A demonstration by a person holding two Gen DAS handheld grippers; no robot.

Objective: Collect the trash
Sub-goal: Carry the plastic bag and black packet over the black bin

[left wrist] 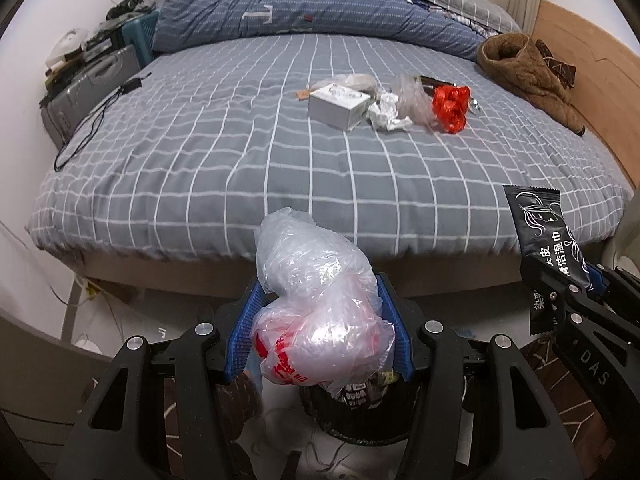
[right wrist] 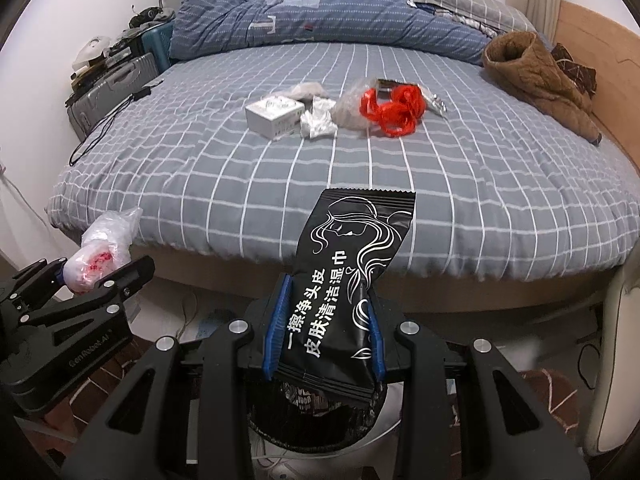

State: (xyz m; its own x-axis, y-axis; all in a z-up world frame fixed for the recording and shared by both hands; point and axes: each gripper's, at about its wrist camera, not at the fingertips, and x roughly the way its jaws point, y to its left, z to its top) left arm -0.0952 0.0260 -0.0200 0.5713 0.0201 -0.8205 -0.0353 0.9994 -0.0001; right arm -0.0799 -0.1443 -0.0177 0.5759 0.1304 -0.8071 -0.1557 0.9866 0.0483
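My left gripper is shut on a crumpled clear plastic bag with red print, held above a black trash bin on the floor. My right gripper is shut on a black wet-wipe packet, held over the same bin. Each gripper shows in the other's view: the right with the packet, the left with the bag. On the bed lie a white box, crumpled white paper, a clear bag and a red plastic bag.
The bed with a grey checked sheet fills the view ahead. A blue quilt and a brown jacket lie at the back. A grey suitcase and a black cable are at the left.
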